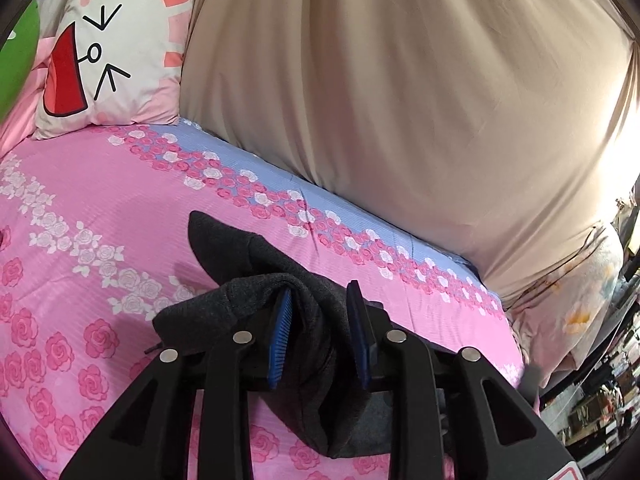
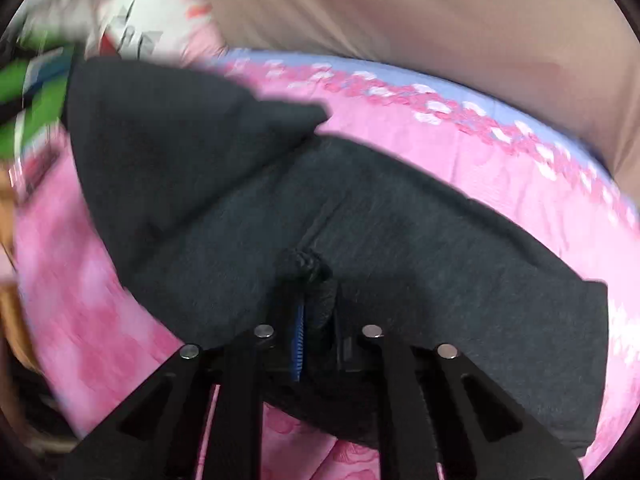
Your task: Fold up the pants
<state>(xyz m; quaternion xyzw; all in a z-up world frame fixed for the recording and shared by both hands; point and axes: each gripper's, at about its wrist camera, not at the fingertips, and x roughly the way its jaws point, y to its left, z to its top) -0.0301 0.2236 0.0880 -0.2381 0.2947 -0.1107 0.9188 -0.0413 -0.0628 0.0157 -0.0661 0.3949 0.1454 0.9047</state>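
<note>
The pants are dark grey knit cloth. In the left wrist view a bunched part of the pants (image 1: 256, 264) hangs over and between the blue pads of my left gripper (image 1: 320, 300), lifted above the pink rose bedsheet (image 1: 80, 208). The jaws stand a little apart with the cloth pinched between them. In the right wrist view the pants (image 2: 400, 232) spread wide across the bed, one part folded up to the far left. My right gripper (image 2: 318, 280) is shut on a bunched fold of the pants. This view is blurred by motion.
A white cartoon pillow (image 1: 116, 52) lies at the far left of the bed. A beige sheet-covered backrest (image 1: 400, 92) runs along the far side. A green object (image 1: 20, 52) is at the left edge. Room clutter (image 1: 600, 400) shows beyond the bed's right end.
</note>
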